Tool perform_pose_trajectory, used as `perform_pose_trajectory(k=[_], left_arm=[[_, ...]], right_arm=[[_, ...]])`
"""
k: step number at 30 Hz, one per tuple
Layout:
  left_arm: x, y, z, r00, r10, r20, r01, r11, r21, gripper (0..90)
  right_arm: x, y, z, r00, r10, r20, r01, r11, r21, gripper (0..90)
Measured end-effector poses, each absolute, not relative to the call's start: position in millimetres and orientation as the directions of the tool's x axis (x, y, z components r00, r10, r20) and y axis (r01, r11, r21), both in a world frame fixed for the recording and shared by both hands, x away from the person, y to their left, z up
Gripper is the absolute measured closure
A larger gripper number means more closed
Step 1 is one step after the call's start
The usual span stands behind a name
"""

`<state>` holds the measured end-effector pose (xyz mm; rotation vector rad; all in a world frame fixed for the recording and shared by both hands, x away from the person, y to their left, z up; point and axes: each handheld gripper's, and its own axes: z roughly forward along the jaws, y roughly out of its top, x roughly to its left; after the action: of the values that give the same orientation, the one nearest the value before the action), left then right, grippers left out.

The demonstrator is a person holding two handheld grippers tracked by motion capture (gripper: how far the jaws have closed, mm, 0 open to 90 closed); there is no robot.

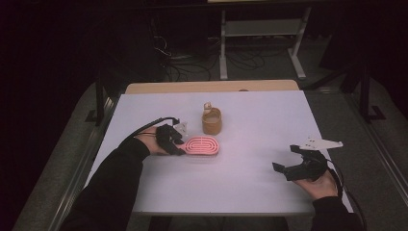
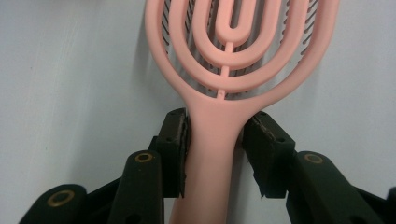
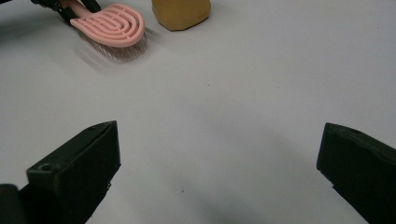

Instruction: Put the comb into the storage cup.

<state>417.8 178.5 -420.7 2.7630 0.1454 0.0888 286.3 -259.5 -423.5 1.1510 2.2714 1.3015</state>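
A pink oval hairbrush [image 1: 203, 146] lies bristles down on the white table [image 1: 269, 120], left of centre. My left gripper [image 1: 175, 144] is at its handle. In the left gripper view the two black pads [image 2: 177, 140] press on either side of the brush's [image 2: 233, 60] handle, just below the head, so my left gripper [image 2: 215, 133] is shut on it. My right gripper [image 1: 285, 158] rests near the table's front right, held by a hand, far from the brush. Its jaws stand wide apart in the right gripper view [image 3: 219, 154] with bare table between them. The brush [image 3: 112, 25] shows there at the top left.
A tan cup-like holder [image 1: 211, 122] with a pale object sticking out of it stands just behind the brush, and also appears in the right gripper view [image 3: 181, 11]. Behind the table, cables and a white desk frame [image 1: 260, 29] sit on the dark floor.
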Motion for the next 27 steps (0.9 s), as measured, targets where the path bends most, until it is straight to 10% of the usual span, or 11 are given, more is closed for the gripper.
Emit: perform_pose_trajectory(k=[27], left_arm=[[407.0,179.6,-403.8,0.992,0.107,0.066,0.073,-0.919,0.388,70.1]], right_arm=[[287.1,-259.4,-423.9,-0.642,0.753,0.141,0.502,0.274,0.82,0.0]])
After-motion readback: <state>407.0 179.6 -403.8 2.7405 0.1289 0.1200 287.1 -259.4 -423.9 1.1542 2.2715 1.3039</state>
